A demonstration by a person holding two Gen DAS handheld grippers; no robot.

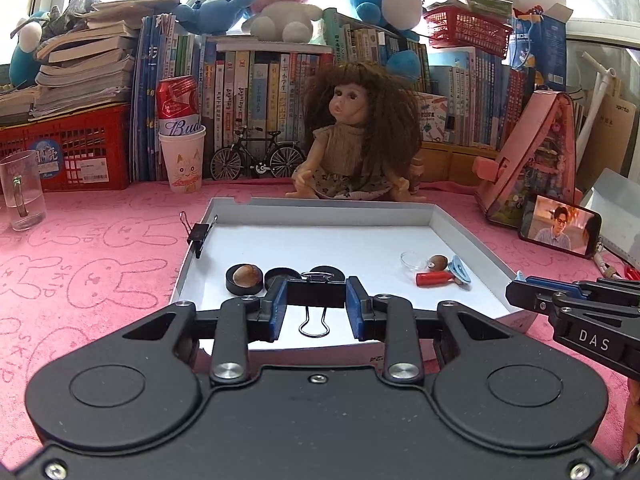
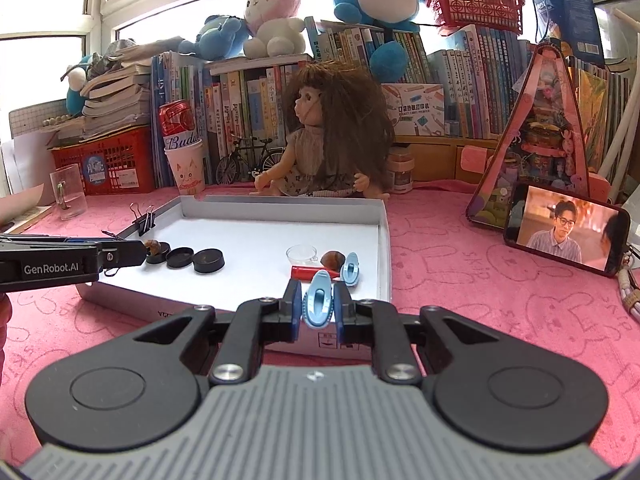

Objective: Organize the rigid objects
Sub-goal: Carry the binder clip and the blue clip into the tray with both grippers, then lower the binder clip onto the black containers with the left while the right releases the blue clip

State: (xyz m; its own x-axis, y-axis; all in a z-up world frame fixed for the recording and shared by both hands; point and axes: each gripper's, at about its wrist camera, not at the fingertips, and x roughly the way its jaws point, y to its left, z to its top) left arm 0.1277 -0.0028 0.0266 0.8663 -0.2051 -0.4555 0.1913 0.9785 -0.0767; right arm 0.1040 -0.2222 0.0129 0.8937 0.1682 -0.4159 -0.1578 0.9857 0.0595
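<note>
So we had both hands busy over the white tray (image 1: 460, 236): our left gripper (image 1: 316, 300) was clamped on a black binder clip (image 1: 316, 294), held by its body with the wire loop hanging down, just over the near-left part of the tray by the black caps (image 1: 282, 276). Our right gripper (image 2: 317, 308) was pinching a blue clip (image 2: 318, 304) narrow, near the tray's front right corner. Looked like we were grouping by type, since another binder clip (image 1: 198, 234) sat on the left wall and a second blue clip (image 2: 351, 268) lay beside the red tube (image 2: 306, 272).
</note>
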